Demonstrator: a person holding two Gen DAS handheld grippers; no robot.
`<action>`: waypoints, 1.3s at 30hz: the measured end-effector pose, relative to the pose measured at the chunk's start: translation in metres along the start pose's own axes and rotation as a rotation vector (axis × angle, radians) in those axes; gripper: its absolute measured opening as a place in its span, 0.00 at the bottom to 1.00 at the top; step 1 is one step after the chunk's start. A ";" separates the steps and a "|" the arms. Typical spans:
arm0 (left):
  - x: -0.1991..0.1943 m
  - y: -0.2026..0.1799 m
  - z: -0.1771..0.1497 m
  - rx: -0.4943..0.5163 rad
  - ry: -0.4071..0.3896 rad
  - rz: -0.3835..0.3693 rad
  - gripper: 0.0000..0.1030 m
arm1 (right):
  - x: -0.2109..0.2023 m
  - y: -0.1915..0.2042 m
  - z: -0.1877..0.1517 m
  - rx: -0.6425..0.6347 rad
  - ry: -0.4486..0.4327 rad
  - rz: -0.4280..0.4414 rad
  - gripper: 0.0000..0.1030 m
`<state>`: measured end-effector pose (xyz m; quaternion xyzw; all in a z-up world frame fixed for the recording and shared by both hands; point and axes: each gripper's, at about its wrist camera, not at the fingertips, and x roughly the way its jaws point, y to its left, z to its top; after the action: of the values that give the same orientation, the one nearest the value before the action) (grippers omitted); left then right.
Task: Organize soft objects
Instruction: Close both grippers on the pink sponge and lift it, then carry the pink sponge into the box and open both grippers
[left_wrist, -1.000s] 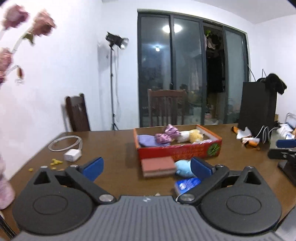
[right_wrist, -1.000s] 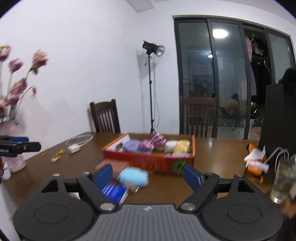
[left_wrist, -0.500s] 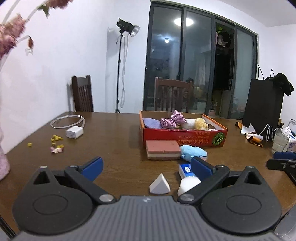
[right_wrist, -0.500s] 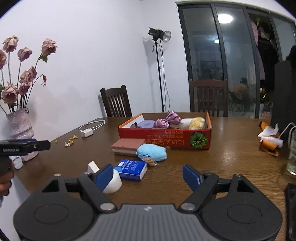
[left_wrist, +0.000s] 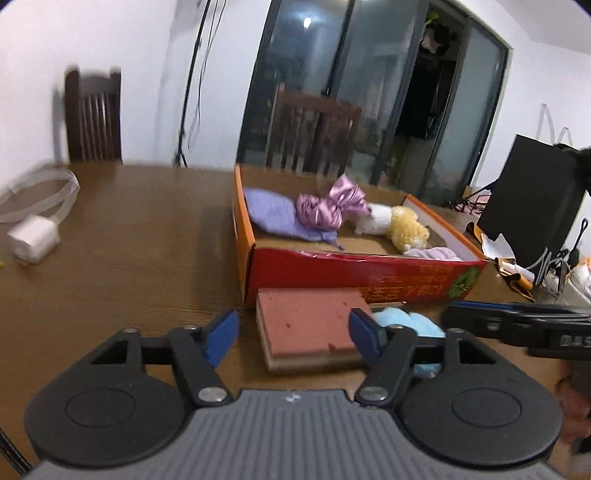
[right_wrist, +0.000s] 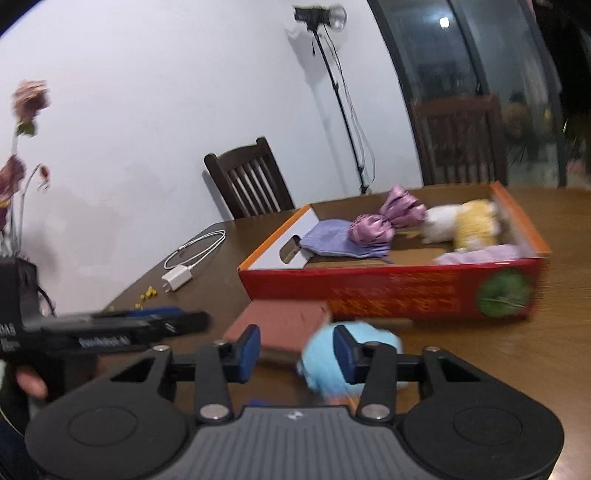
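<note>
My targets are the flat brick-red sponge block (left_wrist: 308, 325) and the fluffy light-blue plush toy (right_wrist: 332, 360), which lie side by side on the brown wooden tabletop (left_wrist: 129, 258), just in front of the near wall of the red and orange cardboard box (left_wrist: 354, 280). The plush sits to the right of the sponge.

My left gripper (left_wrist: 293, 332) has just been closing its blue fingers (left_wrist: 221, 334); they straddle the sponge block but stand clear of its sides, so nothing is grasped. My right gripper (right_wrist: 297, 350) has also just been closing; its right finger overlaps the blurred blue plush, with a gap at the left finger, so I read it as released, not clenched on anything.

Inside the box lie a lilac knitted pouch (left_wrist: 275, 216), a shiny pink satin bow (left_wrist: 328, 205), a white and yellow plush animal (left_wrist: 397, 225) and a pale pink cloth (left_wrist: 436, 254) at the near right corner.

Far left on the tabletop rest a white charger block with its coiled cable (right_wrist: 184, 267). Dark wooden chairs (right_wrist: 251, 179) stand beyond the far edge.
</note>
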<state>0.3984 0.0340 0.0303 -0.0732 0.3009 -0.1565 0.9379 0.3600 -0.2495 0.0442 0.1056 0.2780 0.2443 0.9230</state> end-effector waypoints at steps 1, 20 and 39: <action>0.011 0.006 0.001 -0.023 0.018 -0.012 0.51 | 0.016 -0.002 0.005 0.019 0.016 0.001 0.37; -0.039 0.015 -0.007 -0.184 -0.055 -0.075 0.39 | 0.053 0.025 0.012 -0.021 -0.008 0.041 0.28; -0.135 -0.143 -0.097 0.015 -0.037 -0.132 0.39 | -0.162 0.024 -0.087 -0.007 -0.107 -0.069 0.26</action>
<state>0.2014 -0.0588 0.0582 -0.0888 0.2771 -0.2188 0.9314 0.1834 -0.3064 0.0556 0.1055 0.2306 0.2073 0.9448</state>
